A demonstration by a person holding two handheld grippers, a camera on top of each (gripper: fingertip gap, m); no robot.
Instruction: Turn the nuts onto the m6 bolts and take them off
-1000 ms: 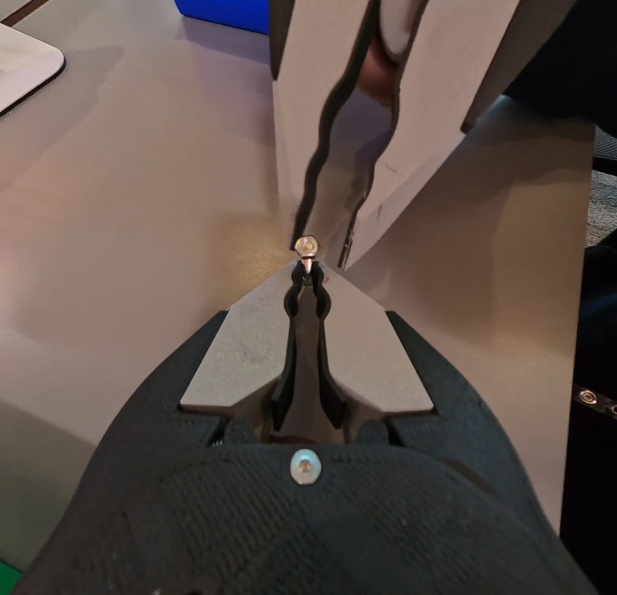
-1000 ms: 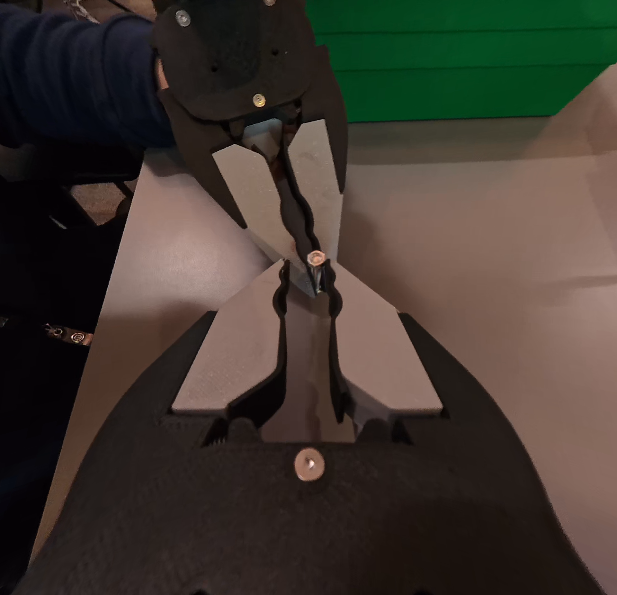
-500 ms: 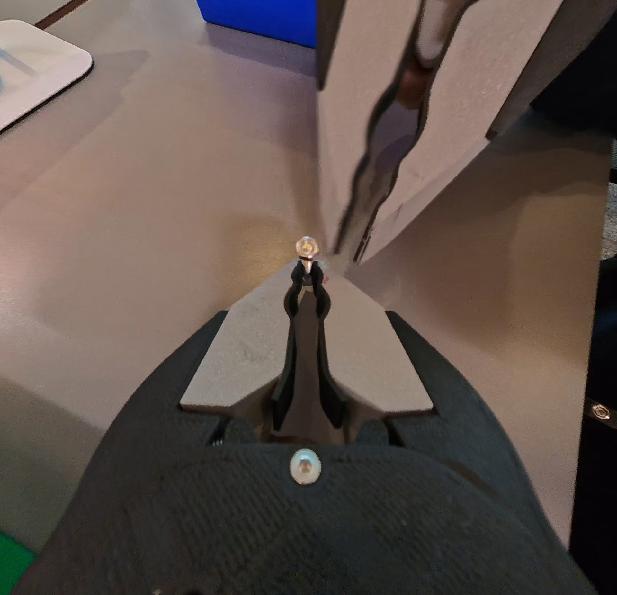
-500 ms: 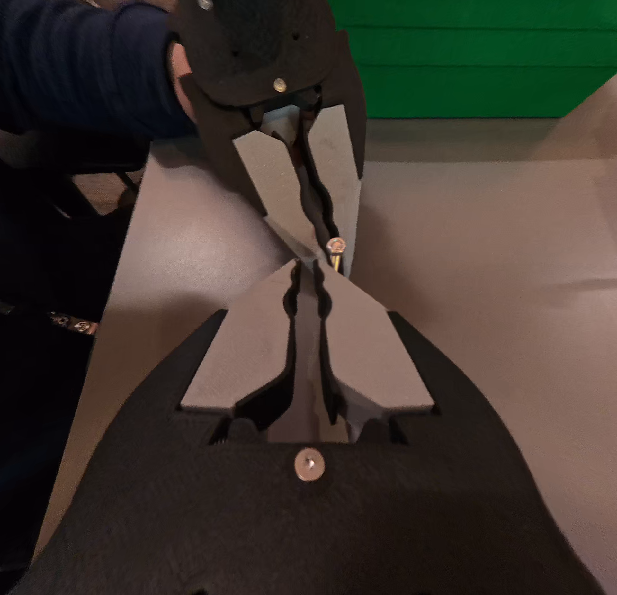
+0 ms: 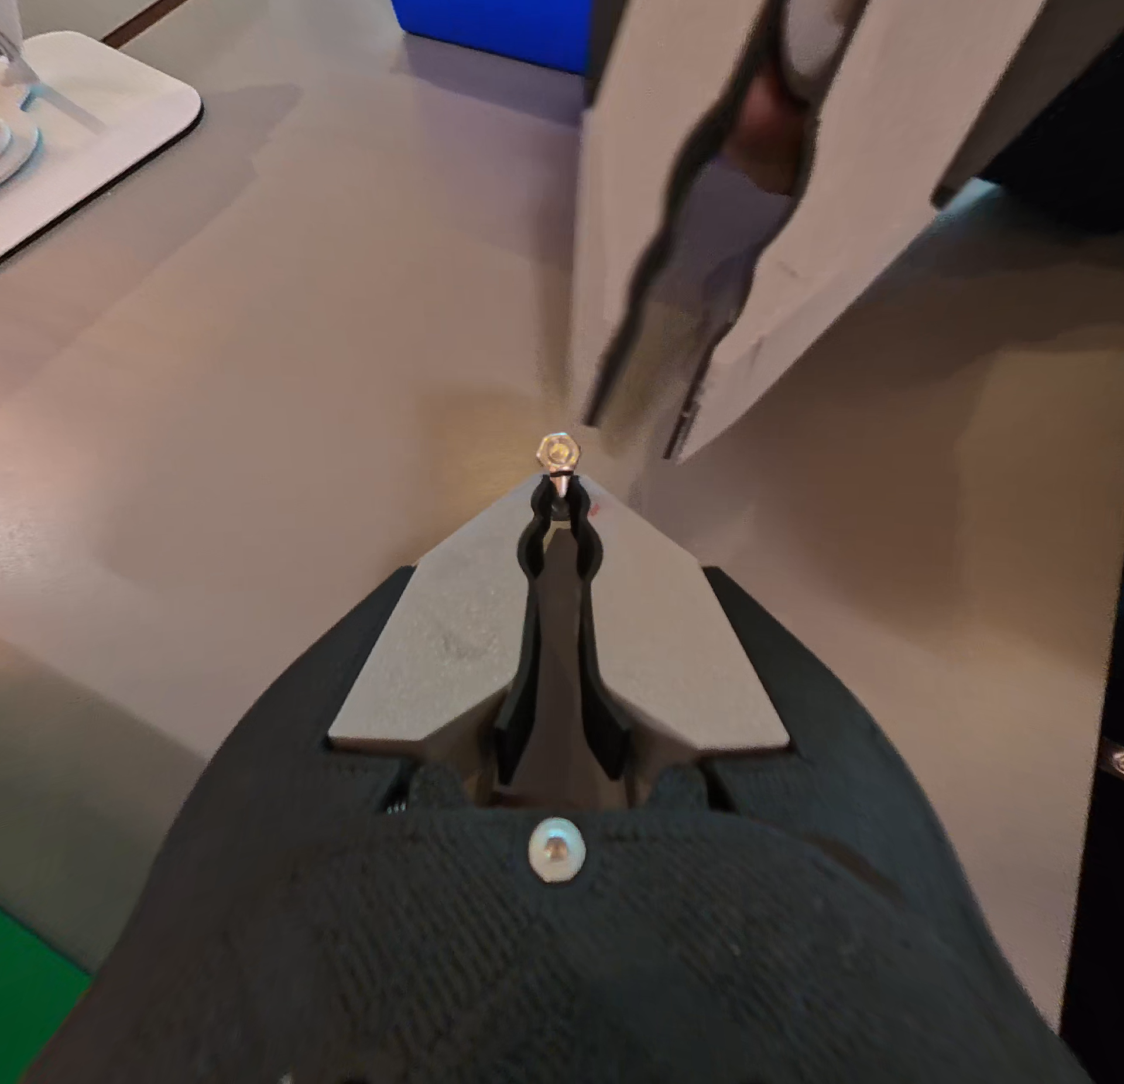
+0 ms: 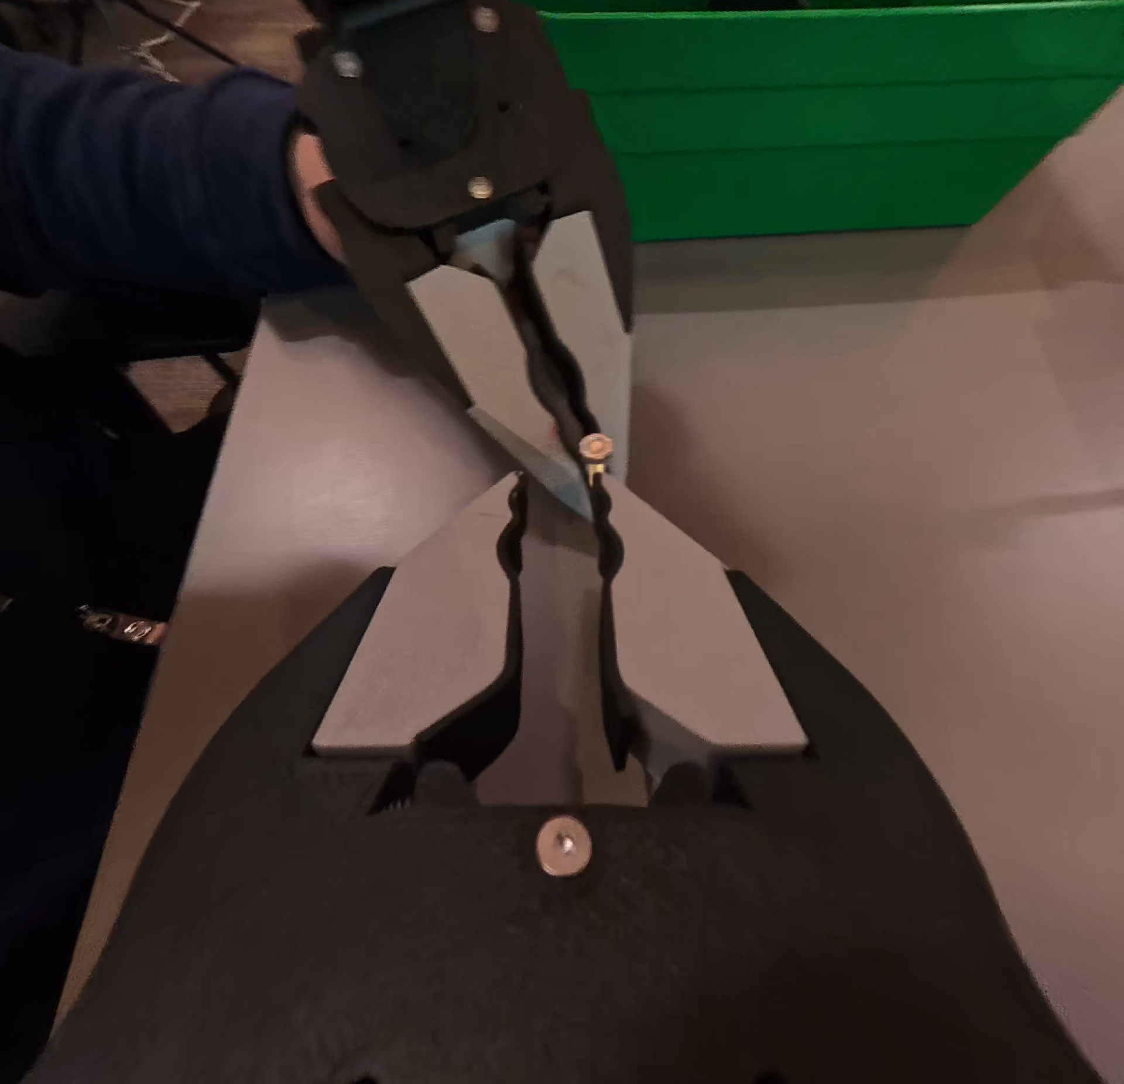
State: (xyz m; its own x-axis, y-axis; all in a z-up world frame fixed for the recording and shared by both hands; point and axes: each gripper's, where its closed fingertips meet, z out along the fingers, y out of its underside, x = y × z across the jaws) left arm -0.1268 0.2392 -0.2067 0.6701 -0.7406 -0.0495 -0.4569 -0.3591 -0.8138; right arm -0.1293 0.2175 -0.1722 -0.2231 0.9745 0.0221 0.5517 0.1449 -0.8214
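My left gripper [image 5: 561, 495] is shut on a small bolt [image 5: 562, 481] that sticks out past its tips. A brass-coloured hex nut [image 5: 558, 451] sits on the bolt's far end. My right gripper [image 6: 561, 484] is open and holds nothing. In the right wrist view the nut [image 6: 596, 446] stands just beyond the tip of my right-hand finger [image 6: 614, 507], outside the jaws, and the left gripper [image 6: 581, 446] reaches in from above. In the left wrist view the right gripper [image 5: 635, 437] hangs blurred, up and to the right of the nut and apart from it.
Both grippers are over a grey table [image 5: 243, 324]. A green bin [image 6: 790, 112] stands behind, a blue box [image 5: 486, 14] at the back, and a white base plate [image 5: 91, 124] at the far left. A person's dark sleeve [image 6: 140, 172] and the table's edge [image 6: 201, 507] are at the left. My left and right fingertips are right by each other.
A second ago the right gripper's fingers were around the nut. It has come off the nut, narrowed, then opened wide again. In the left wrist view it has shifted right.
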